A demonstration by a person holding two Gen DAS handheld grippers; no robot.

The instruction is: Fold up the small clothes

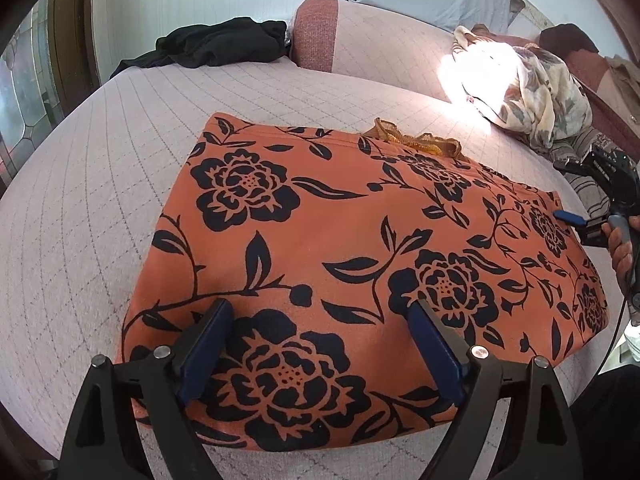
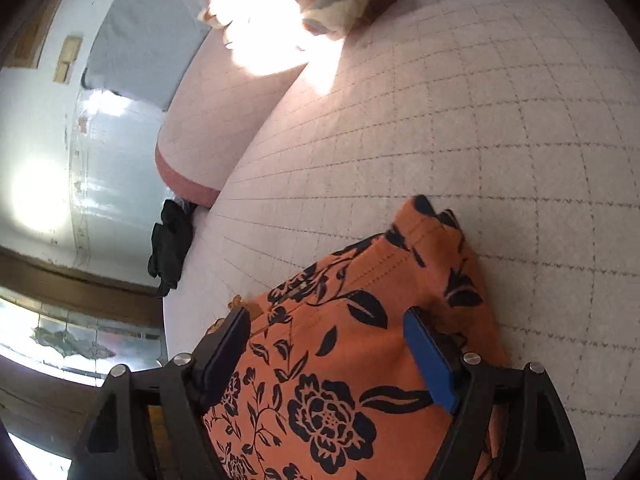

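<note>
cloth (image 1: 352, 248): soft, light, limp | grab near edge corners | left gripper (image 1: 320, 308): wide, empty | right gripper (image 2: 326, 316): wide, empty

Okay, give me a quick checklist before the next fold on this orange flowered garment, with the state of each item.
1. Orange flowered garment lies flat on the bed cover: ok.
2. Left gripper open over the near edge, nothing pinched: ok.
3. Right gripper open over the garment's end, nothing pinched: ok.
4. Yellow lace trim tucked in: not ok, it pokes out at the far edge.
5. Black clothing and floral cloth lie apart from the garment: ok.
6. Underside smooth: cannot tell.
</note>
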